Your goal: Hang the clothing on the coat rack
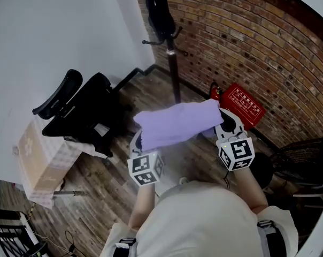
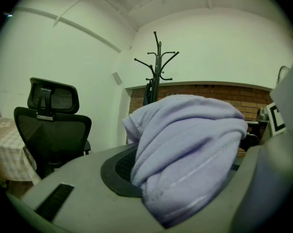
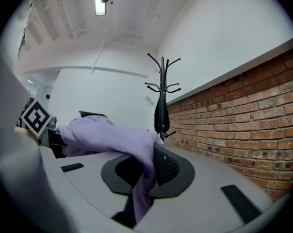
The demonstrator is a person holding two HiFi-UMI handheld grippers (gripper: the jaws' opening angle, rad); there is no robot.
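- The clothing [image 1: 177, 123] was plain pale lilac, with faint lighter lines along its folds.
- The coat rack [image 1: 174, 63] was black; a black item hung on it.
- The far right wall [image 1: 247, 42] was red-brown brick with pale mortar lines.
- The far left wall [image 1: 44, 36] was plain white.
- The floor [image 1: 113, 191] was dark brown wood planking.
- The office chair [image 1: 78, 108] was black, with a mesh back.
- The tablecloth [image 1: 41, 162] at left was beige with a faint check.
- The box [image 1: 243, 105] beside the brick wall was red with white print.
- The left gripper [image 1: 139, 137] and right gripper [image 1: 225, 123] were grey with black pads; their cubes were white with black square markers.
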